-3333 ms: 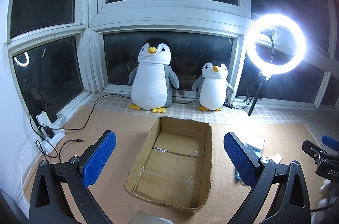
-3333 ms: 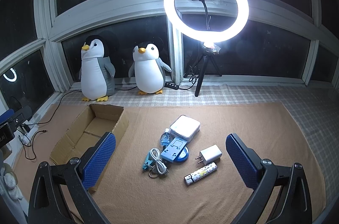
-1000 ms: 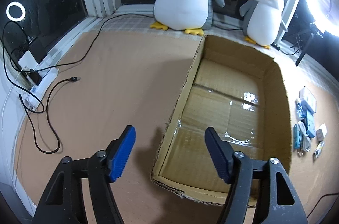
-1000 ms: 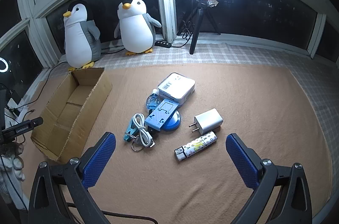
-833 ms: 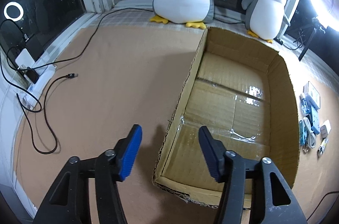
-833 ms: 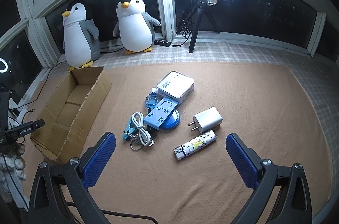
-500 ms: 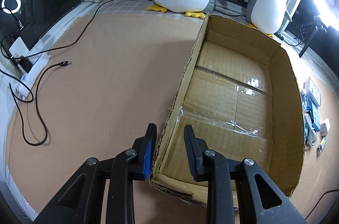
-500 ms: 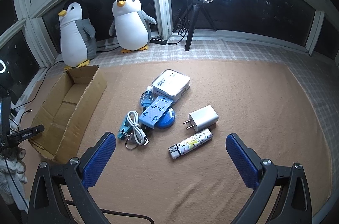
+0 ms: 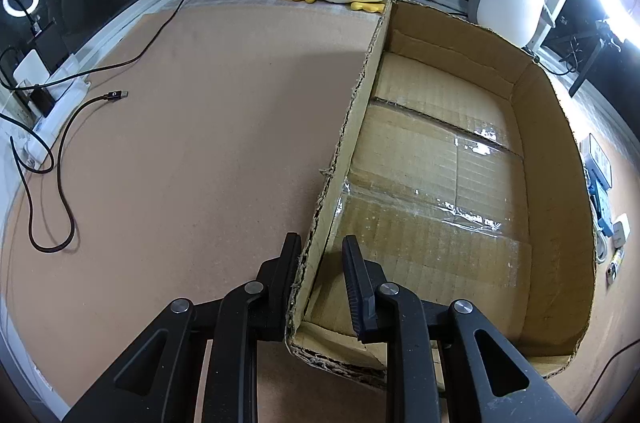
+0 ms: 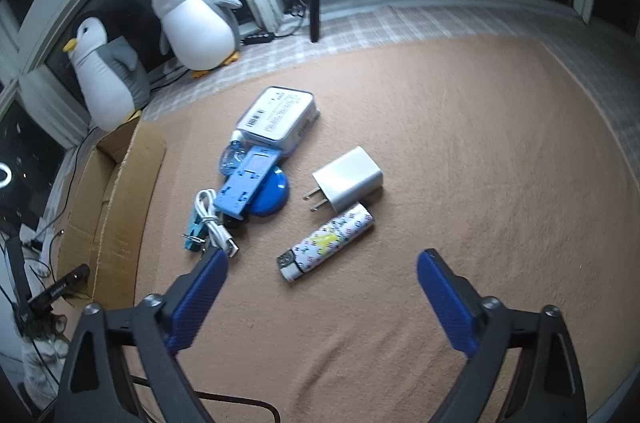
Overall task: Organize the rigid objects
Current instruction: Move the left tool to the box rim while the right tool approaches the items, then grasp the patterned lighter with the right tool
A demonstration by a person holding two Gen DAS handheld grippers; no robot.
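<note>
Tan felt surface (image 10: 460,127). Empty corrugated cardboard box (image 9: 440,159) sits left of the pile; my left tongs (image 9: 320,263) straddle its ragged near-left wall, nearly clenched on it, probably to steady it. Right tongs (image 10: 320,263) spread wide, empty, above the patterned lighter (image 10: 326,242). White charger (image 10: 347,179) and flat case (image 10: 276,117) lie nearby, hard and boxy.
</note>
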